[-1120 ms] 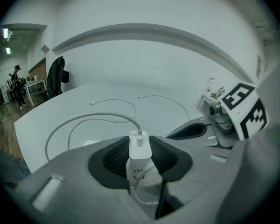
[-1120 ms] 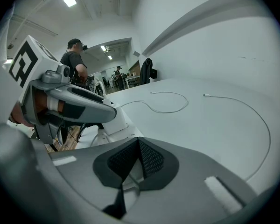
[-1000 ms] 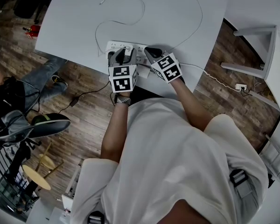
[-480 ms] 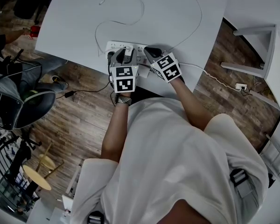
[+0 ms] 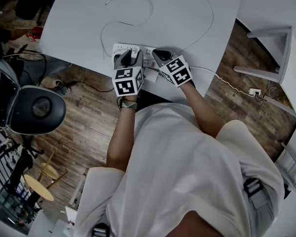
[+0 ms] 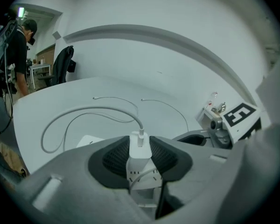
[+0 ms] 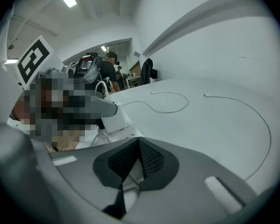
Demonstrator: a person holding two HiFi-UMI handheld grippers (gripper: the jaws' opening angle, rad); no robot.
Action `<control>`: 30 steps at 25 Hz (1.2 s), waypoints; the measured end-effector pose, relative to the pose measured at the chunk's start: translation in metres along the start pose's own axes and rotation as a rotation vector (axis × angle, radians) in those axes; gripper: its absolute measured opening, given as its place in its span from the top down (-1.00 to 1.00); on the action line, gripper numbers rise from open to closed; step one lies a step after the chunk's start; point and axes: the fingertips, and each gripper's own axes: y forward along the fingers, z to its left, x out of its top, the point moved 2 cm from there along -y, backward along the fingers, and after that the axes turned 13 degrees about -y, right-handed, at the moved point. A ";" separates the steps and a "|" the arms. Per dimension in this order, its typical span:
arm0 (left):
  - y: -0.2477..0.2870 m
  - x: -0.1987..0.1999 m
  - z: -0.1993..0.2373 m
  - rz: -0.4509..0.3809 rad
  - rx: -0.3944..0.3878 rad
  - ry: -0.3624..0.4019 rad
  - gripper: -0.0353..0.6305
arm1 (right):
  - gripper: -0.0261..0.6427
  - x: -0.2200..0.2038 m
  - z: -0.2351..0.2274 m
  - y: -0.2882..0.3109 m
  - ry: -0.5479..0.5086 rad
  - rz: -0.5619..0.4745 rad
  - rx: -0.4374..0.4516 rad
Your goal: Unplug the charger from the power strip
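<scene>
Left claw [image 5: 129,59] is clenched on the charger [image 6: 140,149]. The left gripper view shows it well: the white block sits right between the two dark pads, and each pad seems to press on one side of it.

The charger stands in the power strip [image 5: 147,52], near the strip's left end, at the near edge of the bench [image 5: 89,19]. Its long side points up and away from the strip. Its thin white cable [image 6: 84,112] comes out of the top end and makes a big loop on the bench.

So the pull most likely has to go straight along that long side, up and out of the strip. A pull to one side could tip the strip or bend the pins.

Right claw [image 5: 159,54] is closed with its pads together at the tips, and nothing can be seen between them. It sits just beside the left one, over the right part of the strip. It may be there to hold the strip down, but no view shows if it really presses.

From the head view the marker cube hides the left pads, so the grip cannot be seen there. That view does show which claw is on the charger and how the strip lies along the bench edge.
</scene>
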 end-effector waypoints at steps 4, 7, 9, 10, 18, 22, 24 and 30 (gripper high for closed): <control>-0.001 0.000 0.002 -0.007 -0.006 -0.020 0.47 | 0.91 0.000 0.001 0.001 -0.001 -0.002 0.000; -0.001 0.000 0.002 -0.011 -0.008 -0.027 0.47 | 0.91 -0.001 0.002 0.000 -0.002 -0.004 -0.002; -0.002 0.000 0.002 -0.013 -0.006 -0.025 0.47 | 0.91 -0.001 0.002 0.000 -0.002 -0.005 -0.002; -0.002 0.000 0.001 -0.011 0.001 -0.006 0.47 | 0.91 0.000 0.003 0.000 -0.002 -0.005 -0.002; -0.002 -0.002 -0.008 0.014 0.062 0.201 0.47 | 0.91 0.001 0.002 0.000 -0.004 -0.004 -0.006; -0.002 0.001 -0.004 0.005 0.023 0.071 0.47 | 0.91 0.001 0.002 -0.001 -0.003 -0.005 -0.006; -0.003 0.003 -0.002 0.001 0.008 0.025 0.47 | 0.91 0.000 0.002 -0.001 -0.003 -0.004 -0.007; -0.004 0.001 -0.003 0.004 0.021 0.090 0.47 | 0.91 0.001 0.004 0.000 -0.003 -0.006 -0.007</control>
